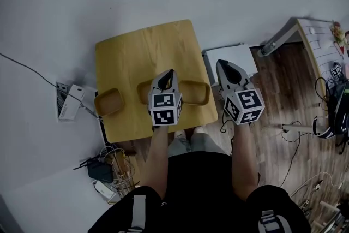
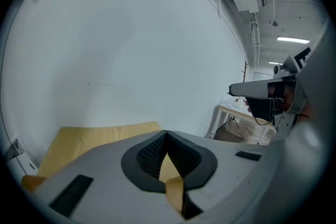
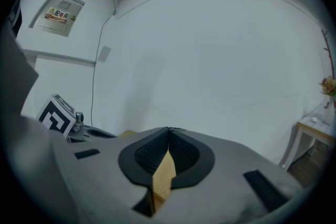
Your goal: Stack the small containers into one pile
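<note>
- Small containers (image 1: 108,101), where are they in the head view?
- Three stand in one row on the wooden table (image 1: 142,46), not stacked. The left container (image 1: 107,103) sits at the table's left edge. The middle container (image 1: 143,91) is half hidden by the left claw (image 1: 170,75). The right container (image 1: 195,92) is just beside that claw. The right claw (image 1: 222,66) is off the table, over a white box (image 1: 245,54).
- And the left gripper view?
- The left claw (image 2: 167,134) has its jaws together and holds nothing; the table (image 2: 94,139) lies beyond.
- The right gripper view?
- The right claw (image 3: 169,131) is closed too and empty, before a white wall (image 3: 210,60).
</note>
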`<state>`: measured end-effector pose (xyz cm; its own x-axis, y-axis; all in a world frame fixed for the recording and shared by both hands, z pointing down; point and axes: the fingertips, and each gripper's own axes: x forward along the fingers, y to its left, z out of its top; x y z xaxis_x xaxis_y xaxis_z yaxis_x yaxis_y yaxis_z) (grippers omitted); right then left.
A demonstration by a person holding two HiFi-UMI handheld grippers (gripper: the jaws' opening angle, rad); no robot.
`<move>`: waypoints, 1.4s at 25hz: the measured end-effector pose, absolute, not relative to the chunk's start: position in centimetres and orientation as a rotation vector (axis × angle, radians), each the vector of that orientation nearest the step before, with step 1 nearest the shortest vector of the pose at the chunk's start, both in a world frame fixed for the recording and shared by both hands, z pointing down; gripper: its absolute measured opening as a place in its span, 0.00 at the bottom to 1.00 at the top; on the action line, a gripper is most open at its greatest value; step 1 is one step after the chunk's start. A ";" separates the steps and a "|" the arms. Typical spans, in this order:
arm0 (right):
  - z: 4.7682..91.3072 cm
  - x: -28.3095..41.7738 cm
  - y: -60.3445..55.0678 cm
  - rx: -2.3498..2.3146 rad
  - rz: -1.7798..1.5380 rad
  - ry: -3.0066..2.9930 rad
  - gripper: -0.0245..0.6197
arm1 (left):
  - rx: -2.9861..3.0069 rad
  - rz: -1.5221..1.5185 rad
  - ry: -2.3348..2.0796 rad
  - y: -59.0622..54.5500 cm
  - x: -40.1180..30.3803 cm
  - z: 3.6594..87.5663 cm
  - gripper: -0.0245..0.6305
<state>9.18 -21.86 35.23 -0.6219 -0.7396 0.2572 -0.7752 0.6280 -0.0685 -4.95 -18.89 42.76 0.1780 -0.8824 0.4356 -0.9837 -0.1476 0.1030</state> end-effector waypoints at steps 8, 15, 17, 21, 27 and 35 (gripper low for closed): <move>39.9 9.8 -22.6 1.196 0.368 -2.587 0.05 | 2.040 0.507 -1.705 -19.6 -3.9 47.4 0.05; 43.9 10.0 -22.9 1.189 0.493 -2.548 0.05 | 1.979 0.529 -1.639 -19.8 -3.4 50.3 0.05; 45.0 10.2 -22.8 1.197 0.520 -2.530 0.05 | 1.959 0.537 -1.616 -19.7 -3.4 51.4 0.05; 47.4 10.8 -22.9 1.210 0.597 -2.508 0.05 | 1.934 0.548 -1.578 -19.6 -2.9 53.3 0.09; 50.5 11.0 -22.0 1.188 0.696 -2.458 0.15 | 1.900 0.667 -1.545 -18.5 -2.5 56.0 0.19; 55.1 11.1 -20.5 1.161 0.775 -2.350 0.22 | 1.840 0.759 -1.505 -17.2 -2.5 59.5 0.19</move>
